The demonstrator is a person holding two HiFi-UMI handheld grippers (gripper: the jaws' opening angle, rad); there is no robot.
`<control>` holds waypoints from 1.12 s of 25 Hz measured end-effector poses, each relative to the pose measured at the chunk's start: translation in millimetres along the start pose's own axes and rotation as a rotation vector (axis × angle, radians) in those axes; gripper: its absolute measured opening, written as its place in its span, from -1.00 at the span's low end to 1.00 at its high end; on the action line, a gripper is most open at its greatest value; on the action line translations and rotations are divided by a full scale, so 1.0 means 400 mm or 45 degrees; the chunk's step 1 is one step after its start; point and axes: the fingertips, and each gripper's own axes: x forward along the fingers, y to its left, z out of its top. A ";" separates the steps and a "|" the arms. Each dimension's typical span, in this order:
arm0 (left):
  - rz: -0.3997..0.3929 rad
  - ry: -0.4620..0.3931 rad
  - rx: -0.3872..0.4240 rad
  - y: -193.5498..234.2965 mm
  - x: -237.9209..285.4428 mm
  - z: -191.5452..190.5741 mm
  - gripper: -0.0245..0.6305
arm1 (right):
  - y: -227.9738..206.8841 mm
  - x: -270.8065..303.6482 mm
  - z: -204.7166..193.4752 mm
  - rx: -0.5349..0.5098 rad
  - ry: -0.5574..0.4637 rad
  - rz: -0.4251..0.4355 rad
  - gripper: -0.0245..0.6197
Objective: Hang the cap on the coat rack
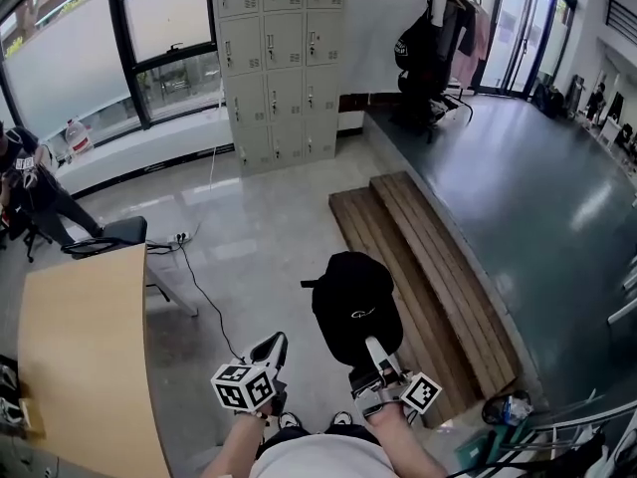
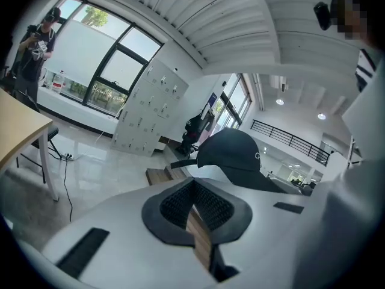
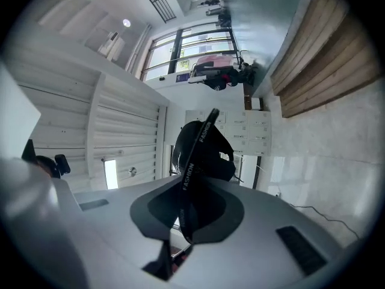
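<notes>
Btwn shut R tongs [image 1: 374, 350]: cap [image 1: 355, 302]

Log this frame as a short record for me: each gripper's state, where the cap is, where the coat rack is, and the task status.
right gripper: shut on the cap's strap
left gripper: jaws together, nothing between them
cap: black, carried above the floor beside the wooden steps
coat rack: at the far end of the raised dark platform, well away from the cap
task status: cap not yet hung
</notes>
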 end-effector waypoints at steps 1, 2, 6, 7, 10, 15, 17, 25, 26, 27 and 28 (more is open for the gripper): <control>-0.003 0.001 0.002 -0.003 0.002 0.001 -0.91 | 0.002 -0.002 0.005 -0.008 -0.003 0.000 -0.86; -0.007 0.003 0.005 -0.004 0.003 0.003 -0.91 | 0.004 -0.002 0.008 -0.017 -0.004 0.000 -0.86; -0.019 0.006 0.014 -0.002 0.006 0.010 -0.92 | 0.004 -0.004 0.004 -0.017 -0.015 -0.001 -0.86; -0.024 0.006 0.015 -0.002 0.007 0.012 -0.91 | 0.002 -0.004 0.002 -0.011 -0.018 -0.007 -0.86; -0.046 0.012 0.013 0.003 0.006 0.016 -0.91 | -0.007 -0.007 -0.014 -0.009 -0.025 -0.031 -0.86; -0.108 0.033 0.019 0.009 0.014 0.035 -0.91 | -0.004 -0.001 -0.024 -0.047 -0.062 -0.047 -0.86; -0.151 0.046 0.033 -0.007 0.031 0.041 -0.91 | 0.004 0.001 -0.014 -0.050 -0.090 -0.046 -0.86; -0.247 0.120 0.061 -0.032 0.063 0.022 -0.91 | 0.014 -0.042 -0.001 -0.067 -0.207 -0.067 -0.86; -0.259 0.126 0.067 -0.036 0.067 0.022 -0.91 | 0.016 -0.046 0.001 -0.069 -0.222 -0.066 -0.86; -0.271 0.131 0.074 -0.040 0.073 0.022 -0.92 | 0.017 -0.051 0.004 -0.072 -0.237 -0.067 -0.86; -0.284 0.136 0.081 -0.043 0.078 0.022 -0.91 | 0.018 -0.056 0.006 -0.075 -0.253 -0.067 -0.86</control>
